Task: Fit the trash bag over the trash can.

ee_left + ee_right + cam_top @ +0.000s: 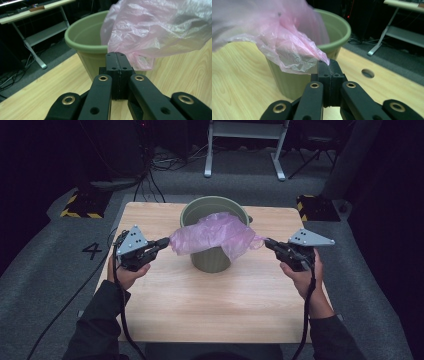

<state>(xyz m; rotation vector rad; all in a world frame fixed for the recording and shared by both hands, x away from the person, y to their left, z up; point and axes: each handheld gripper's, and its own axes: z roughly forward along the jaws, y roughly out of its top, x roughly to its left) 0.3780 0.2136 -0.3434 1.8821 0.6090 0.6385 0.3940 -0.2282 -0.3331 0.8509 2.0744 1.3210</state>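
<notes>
Left gripper (161, 243): jaws pressed together on the left edge of the thin, translucent pink plastic bag (215, 234). In the left gripper view the black jaws meet with no gap and the film's crumpled hem (140, 61) runs in between their tips.

Centre: the bag hangs stretched between the two grippers, draped over the front of the round sage-green plastic bin (212, 257), which stands upright near the far middle of the light wood-grain surface (210, 305). Part of the film lies across the bin's rim and mouth; whether any of it reaches down inside cannot be told.

Right gripper (270, 244): jaws likewise closed, pinching a drawn-out corner of the bag (322, 58) right at their tips.

Handling assessment: the bag appears very light, limp and without stiffness; it will sag, fold and cling wherever it is unsupported. The film looks smooth and probably slippery, so a shallow pinch, such as the right one on a narrow point, may slide out under tension. It is likely to stretch or tear if pulled hard against the rim. The best hold is on the hem of the opening, at opposite sides, with a deeper fold of material between the jaws. The bin seems rigid and light; it could shift or tip if the film drags on it.
</notes>
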